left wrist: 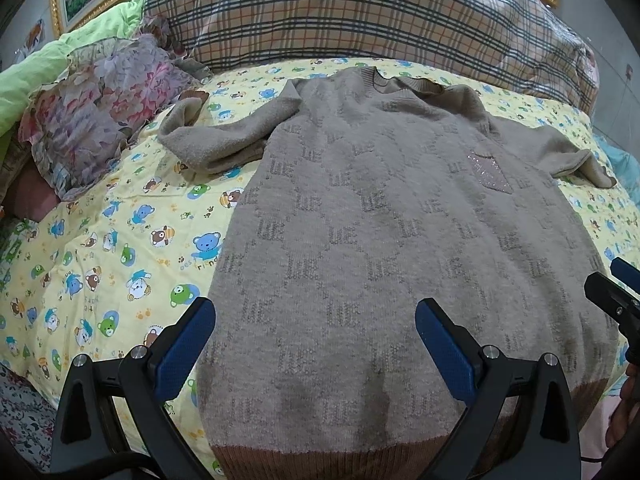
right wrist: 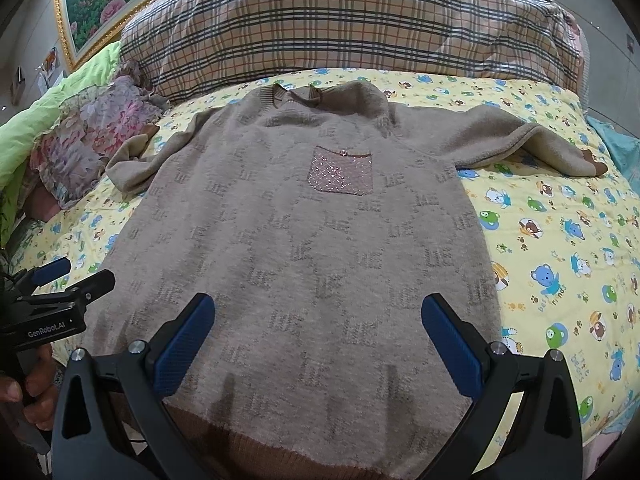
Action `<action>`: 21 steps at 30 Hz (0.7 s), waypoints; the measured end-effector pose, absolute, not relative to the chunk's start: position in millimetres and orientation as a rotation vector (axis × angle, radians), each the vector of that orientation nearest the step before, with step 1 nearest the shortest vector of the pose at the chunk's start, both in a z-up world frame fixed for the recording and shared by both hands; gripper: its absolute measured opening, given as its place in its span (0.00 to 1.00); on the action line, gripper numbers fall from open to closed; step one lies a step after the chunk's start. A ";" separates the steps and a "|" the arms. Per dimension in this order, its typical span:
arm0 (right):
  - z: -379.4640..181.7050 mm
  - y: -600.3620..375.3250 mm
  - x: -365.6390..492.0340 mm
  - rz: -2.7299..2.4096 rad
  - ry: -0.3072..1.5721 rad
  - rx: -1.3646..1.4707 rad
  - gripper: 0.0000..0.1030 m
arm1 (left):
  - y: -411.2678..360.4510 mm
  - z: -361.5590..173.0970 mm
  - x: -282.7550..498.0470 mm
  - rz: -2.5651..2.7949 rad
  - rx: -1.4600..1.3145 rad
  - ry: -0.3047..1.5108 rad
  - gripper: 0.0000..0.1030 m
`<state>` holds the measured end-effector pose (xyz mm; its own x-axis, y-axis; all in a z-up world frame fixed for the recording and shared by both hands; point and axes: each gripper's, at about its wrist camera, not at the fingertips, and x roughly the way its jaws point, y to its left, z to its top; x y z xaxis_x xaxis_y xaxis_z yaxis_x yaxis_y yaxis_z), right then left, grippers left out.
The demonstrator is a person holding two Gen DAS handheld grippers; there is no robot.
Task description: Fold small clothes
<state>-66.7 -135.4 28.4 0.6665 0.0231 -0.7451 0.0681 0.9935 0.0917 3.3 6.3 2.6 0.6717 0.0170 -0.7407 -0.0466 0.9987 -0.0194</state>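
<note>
A small beige knit sweater (left wrist: 380, 220) lies flat, front up, on the bed, collar away from me and brown hem nearest; it also shows in the right wrist view (right wrist: 312, 248). It has a sparkly chest pocket (right wrist: 341, 170). Its left sleeve (left wrist: 216, 140) is bunched and its right sleeve (right wrist: 532, 140) stretches outward. My left gripper (left wrist: 315, 332) is open and empty above the hem's left part. My right gripper (right wrist: 318, 328) is open and empty above the hem's right part. Each gripper shows at the other view's edge.
The bed has a yellow bear-print sheet (left wrist: 100, 240). A large plaid pillow (right wrist: 340, 20) lies behind the sweater. A floral cushion (left wrist: 100, 100) and green bedding (left wrist: 24, 80) lie at the left. A framed picture (right wrist: 100, 8) hangs behind.
</note>
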 end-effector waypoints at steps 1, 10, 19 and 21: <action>28.3 -135.1 -66.4 -0.024 0.842 0.116 1.00 | 6.3 2.5 3.2 0.037 -0.037 0.832 0.98; 26.5 -136.9 -63.8 -0.018 0.845 0.129 1.00 | 4.7 -1.7 10.4 0.022 -0.084 0.903 0.98; 21.9 -149.0 -60.5 -0.015 0.856 0.187 1.00 | 4.1 -9.9 20.7 0.021 -0.076 0.934 0.98; 21.4 -154.1 -59.2 -0.018 0.856 0.201 1.00 | 3.1 -10.4 23.3 0.018 -0.069 0.933 0.98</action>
<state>-59.2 -154.1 21.4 0.6565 0.0646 -0.7515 0.0965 0.9809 0.1686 23.3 3.1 -10.4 0.5953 -0.0141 -0.8034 -0.0455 0.9977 -0.0512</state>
